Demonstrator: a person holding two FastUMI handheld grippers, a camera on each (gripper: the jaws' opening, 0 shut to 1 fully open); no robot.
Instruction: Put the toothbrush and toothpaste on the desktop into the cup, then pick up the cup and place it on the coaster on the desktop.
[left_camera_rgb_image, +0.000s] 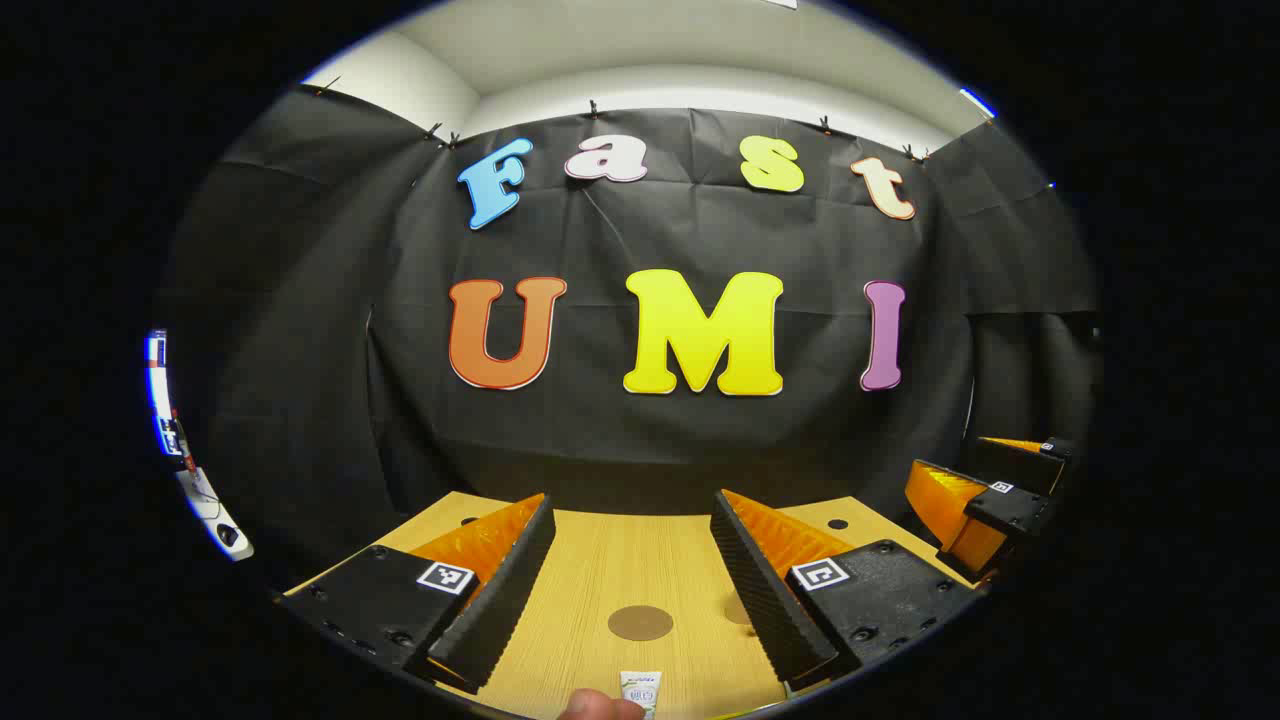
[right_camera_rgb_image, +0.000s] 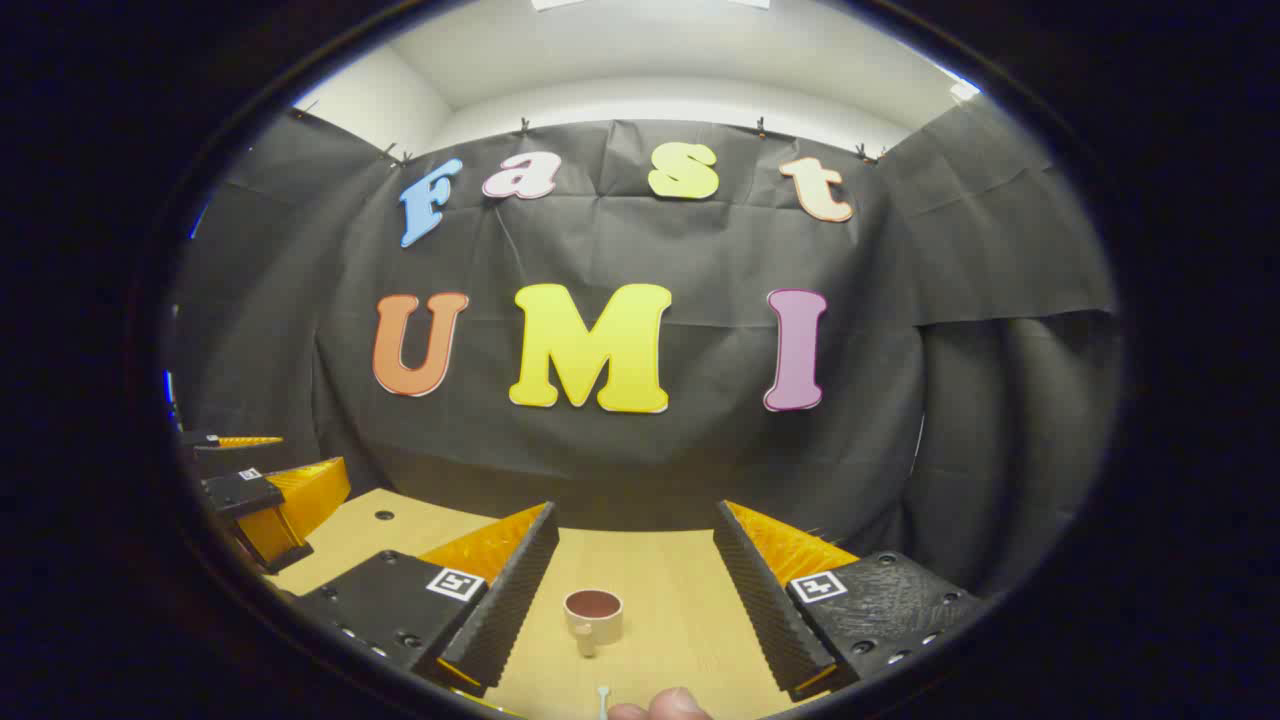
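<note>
Fingertip: a bit of a person's finger (left_camera_rgb_image: 598, 706) shows at the bottom edge of the left gripper view, just beside the toothpaste; another fingertip (right_camera_rgb_image: 665, 705) sits at the bottom edge of the right gripper view.
Toothpaste: a white tube (left_camera_rgb_image: 640, 690) lies on the desk (left_camera_rgb_image: 600, 570) at its near edge, between the left gripper's fingers.
Coaster: a round brown disc (left_camera_rgb_image: 640, 622) lies flat on the desk, just beyond the toothpaste, apart from it.
Left gripper (left_camera_rgb_image: 633, 525): released, fingers spread wide, nothing between them; it hangs above the desk. It also shows at the left side of the right gripper view (right_camera_rgb_image: 250, 490).
Cup: a pale cup (right_camera_rgb_image: 593, 615) with a dark inside stands upright on the desk (right_camera_rgb_image: 660, 580), handle toward the camera, between the right gripper's fingers and touching neither.
Toothbrush: a thin white tip (right_camera_rgb_image: 603, 698) shows at the desk's near edge, in front of the cup; too little is visible to tell how it lies.
Right gripper (right_camera_rgb_image: 633, 525): released, fingers wide apart, holding nothing. It also shows at the right side of the left gripper view (left_camera_rgb_image: 985, 500).
</note>
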